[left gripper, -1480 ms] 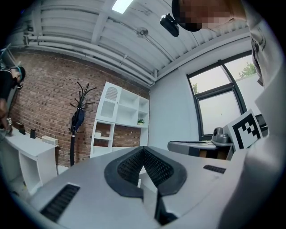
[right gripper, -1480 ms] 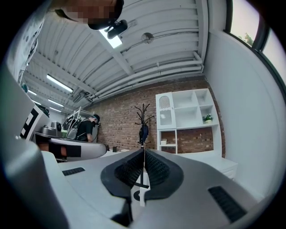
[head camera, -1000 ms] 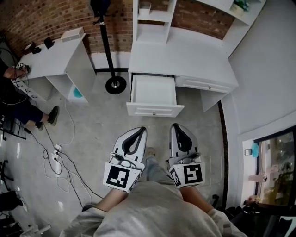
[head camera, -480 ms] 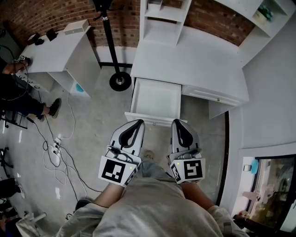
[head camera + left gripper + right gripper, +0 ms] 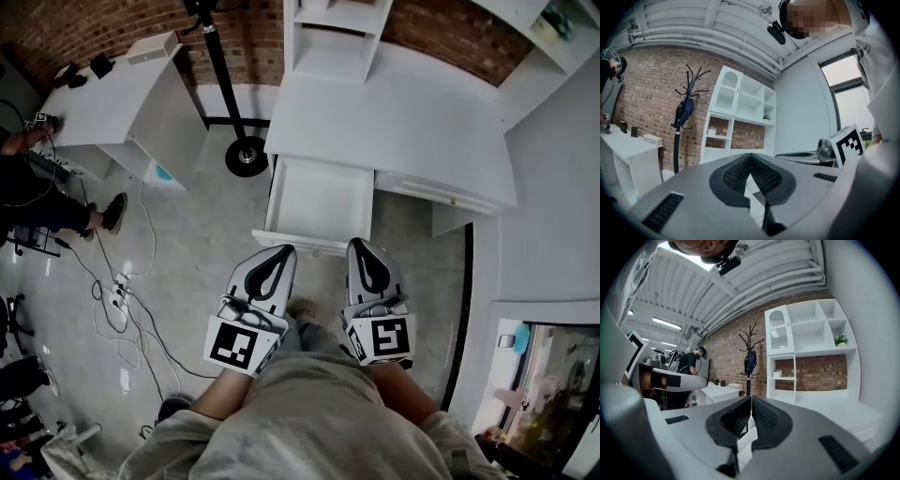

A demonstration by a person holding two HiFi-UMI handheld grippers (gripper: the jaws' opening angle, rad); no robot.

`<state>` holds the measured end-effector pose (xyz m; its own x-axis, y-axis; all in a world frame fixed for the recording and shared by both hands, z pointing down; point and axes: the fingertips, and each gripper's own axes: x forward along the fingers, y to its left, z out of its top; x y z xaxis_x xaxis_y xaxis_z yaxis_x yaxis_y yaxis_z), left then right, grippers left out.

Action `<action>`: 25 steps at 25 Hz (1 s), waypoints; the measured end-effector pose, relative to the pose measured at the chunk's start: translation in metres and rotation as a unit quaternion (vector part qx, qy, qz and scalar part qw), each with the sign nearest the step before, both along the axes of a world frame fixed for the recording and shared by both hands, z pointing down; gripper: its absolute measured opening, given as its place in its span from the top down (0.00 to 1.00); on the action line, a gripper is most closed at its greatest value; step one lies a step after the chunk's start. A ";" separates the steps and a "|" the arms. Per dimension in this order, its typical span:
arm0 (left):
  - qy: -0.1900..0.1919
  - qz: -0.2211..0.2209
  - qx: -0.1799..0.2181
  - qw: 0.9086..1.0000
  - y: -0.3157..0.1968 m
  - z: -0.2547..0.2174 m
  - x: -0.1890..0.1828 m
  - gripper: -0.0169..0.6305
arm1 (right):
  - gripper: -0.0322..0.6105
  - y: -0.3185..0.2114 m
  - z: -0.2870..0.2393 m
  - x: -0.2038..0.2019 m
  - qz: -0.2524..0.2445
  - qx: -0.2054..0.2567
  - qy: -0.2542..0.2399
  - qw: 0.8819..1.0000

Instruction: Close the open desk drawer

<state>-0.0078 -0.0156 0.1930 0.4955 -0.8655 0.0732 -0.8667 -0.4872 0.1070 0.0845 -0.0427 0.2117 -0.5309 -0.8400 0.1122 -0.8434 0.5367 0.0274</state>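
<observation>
A white desk point(image 5: 394, 112) stands against the brick wall. Its left drawer point(image 5: 323, 192) is pulled out and looks empty; the drawer front point(image 5: 309, 242) faces me. My left gripper point(image 5: 286, 249) is shut with nothing in it, its tip just short of the drawer front's left half. My right gripper point(image 5: 357, 243) is also shut and empty, with its tip at the front's right end. The left gripper view shows the shut jaws point(image 5: 750, 155) pointing toward the shelves. In the right gripper view the jaws point(image 5: 751, 398) meet too, over a white edge.
A shelf unit point(image 5: 333, 37) sits on the desk, and a closed drawer point(image 5: 441, 192) lies to the right. A coat stand base point(image 5: 246, 156) is left of the desk. Further left are a second white desk point(image 5: 112, 98), floor cables point(image 5: 122, 300) and a seated person point(image 5: 37, 197).
I have stepped closer to the desk. Both gripper tips, which were well short of the drawer front, are now right at it. The drawer is as far out as before.
</observation>
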 end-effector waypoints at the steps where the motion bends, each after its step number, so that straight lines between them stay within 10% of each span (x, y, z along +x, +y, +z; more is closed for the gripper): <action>1: -0.002 0.003 -0.003 1.000 -0.002 0.004 -0.001 0.95 | 0.90 -0.001 0.004 -0.002 -0.002 -0.003 0.002 1.000; 25: 0.019 0.065 -0.037 0.997 -0.060 0.124 -0.001 0.95 | 0.90 -0.043 0.118 -0.029 -0.001 -0.032 0.025 0.999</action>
